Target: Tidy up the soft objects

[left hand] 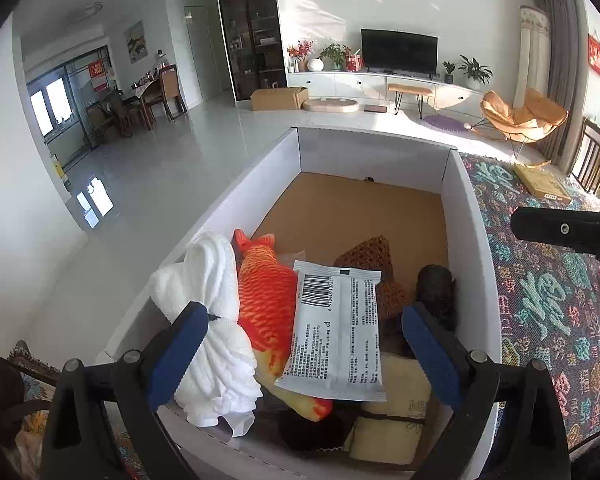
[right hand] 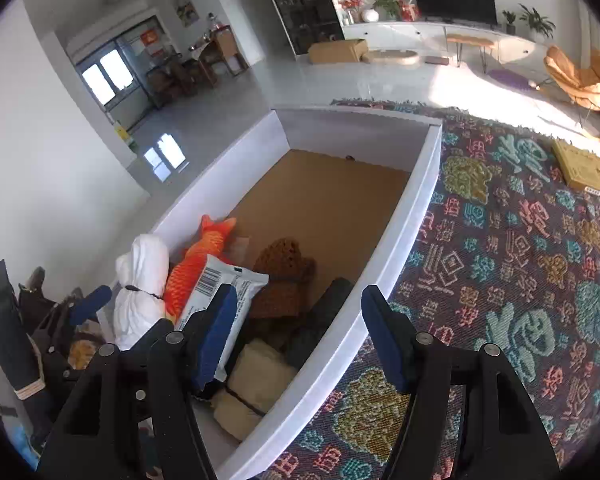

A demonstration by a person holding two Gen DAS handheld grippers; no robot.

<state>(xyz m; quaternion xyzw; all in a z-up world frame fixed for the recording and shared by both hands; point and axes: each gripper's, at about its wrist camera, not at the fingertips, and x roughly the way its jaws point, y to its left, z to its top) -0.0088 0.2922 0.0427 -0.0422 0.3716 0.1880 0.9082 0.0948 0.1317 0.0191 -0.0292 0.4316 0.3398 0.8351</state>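
A patterned rug lies beside the white box, which holds a white towel, an orange fish toy and a packet lying across it. The left gripper and the right gripper both hover with fingers spread, gripping nothing.

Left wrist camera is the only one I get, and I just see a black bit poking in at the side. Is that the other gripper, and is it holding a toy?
Observer: Yes, that is the right gripper. It is open and holds nothing.
Operator: Is it over the box?
Observer: Half over. It straddles the right wall of the white box, with one finger over the inside and the other over the patterned blanket.
Operator: What's by the inside finger?
Observer: In the right wrist view that finger covers the near end of the white barcode packet.
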